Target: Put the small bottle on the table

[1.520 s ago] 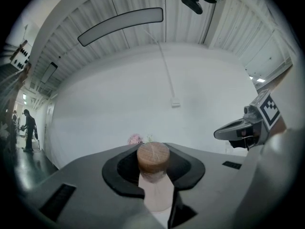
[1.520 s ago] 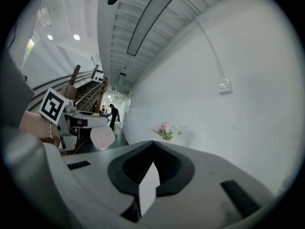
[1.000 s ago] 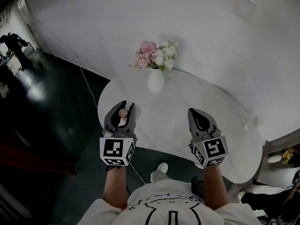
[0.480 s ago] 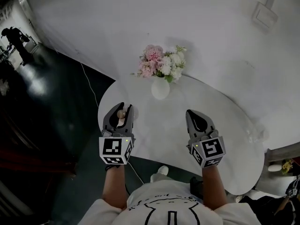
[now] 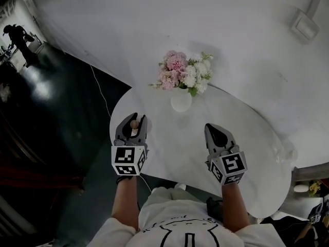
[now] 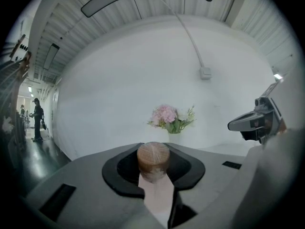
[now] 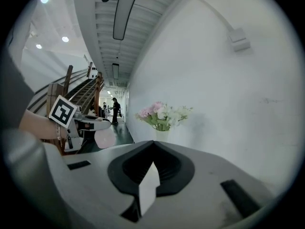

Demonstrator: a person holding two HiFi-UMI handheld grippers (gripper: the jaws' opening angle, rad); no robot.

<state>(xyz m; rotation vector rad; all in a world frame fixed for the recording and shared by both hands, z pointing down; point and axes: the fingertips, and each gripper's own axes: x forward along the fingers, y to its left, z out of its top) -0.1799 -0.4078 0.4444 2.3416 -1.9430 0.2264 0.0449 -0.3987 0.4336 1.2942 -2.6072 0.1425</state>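
In the head view my left gripper (image 5: 133,129) hangs over the left edge of the white oval table (image 5: 169,153), shut on a small bottle (image 5: 134,124) with a round cork top. The left gripper view shows that cork (image 6: 153,155) clasped between the dark jaws, with the pale bottle body below it. To the right, my right gripper (image 5: 218,134) is above the table's near edge, shut with nothing in it; the right gripper view shows its jaws meeting at the tips (image 7: 152,145). From there the left gripper (image 7: 88,124) and the pinkish bottle (image 7: 104,138) show at the left.
A white vase (image 5: 181,101) of pink and white flowers (image 5: 182,71) stands at the table's far side by the white wall. A small clear object (image 5: 281,151) lies near the right edge. Dark floor with a cable (image 5: 100,94) lies left; a person (image 5: 18,37) stands far off.
The head view has shifted, so the vase and table now sit lower and further right in frame. Both grippers keep their pose over the near edge, the left one still holding the bottle.
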